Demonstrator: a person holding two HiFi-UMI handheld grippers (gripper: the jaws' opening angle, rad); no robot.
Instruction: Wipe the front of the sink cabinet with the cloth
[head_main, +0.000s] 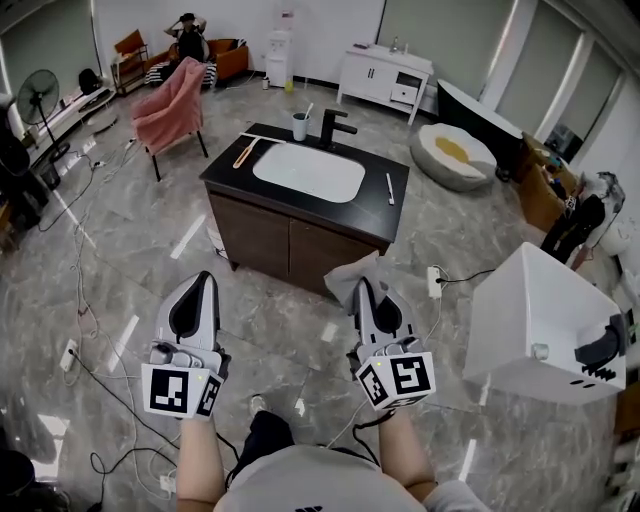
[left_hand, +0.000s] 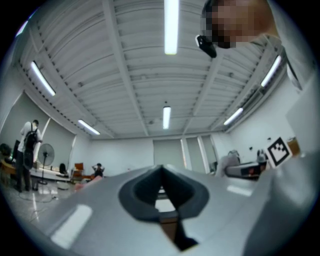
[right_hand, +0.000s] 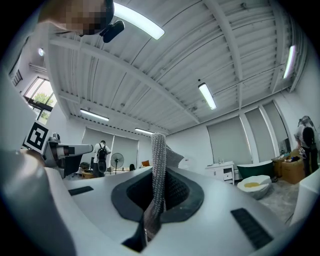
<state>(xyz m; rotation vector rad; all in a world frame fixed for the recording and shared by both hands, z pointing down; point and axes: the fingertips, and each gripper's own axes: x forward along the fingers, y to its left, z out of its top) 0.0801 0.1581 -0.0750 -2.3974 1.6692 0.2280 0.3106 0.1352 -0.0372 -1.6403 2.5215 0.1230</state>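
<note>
Right tongs (head_main: 364, 290) were clamped on the cloth (right_hand: 158, 165). Left tongs (head_main: 203, 282) were pressed together, nothing between them. The cloth stood as a narrow strip, long axis 6 to 12 o'clock in the right gripper view, free end up. The sink cabinet (head_main: 290, 243) lay ahead near 11 o'clock, front apart from the cloth. Judged: cloth in hand, wiping not begun, whole front left.

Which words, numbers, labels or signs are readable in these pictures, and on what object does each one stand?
No words or numbers can be read in any view.
On the left tool, the cube bears black-and-white square markers: patterns, not letters.
On the right tool, the same kind of markers.
On the white box at the right, dark marks too small to read.
</note>
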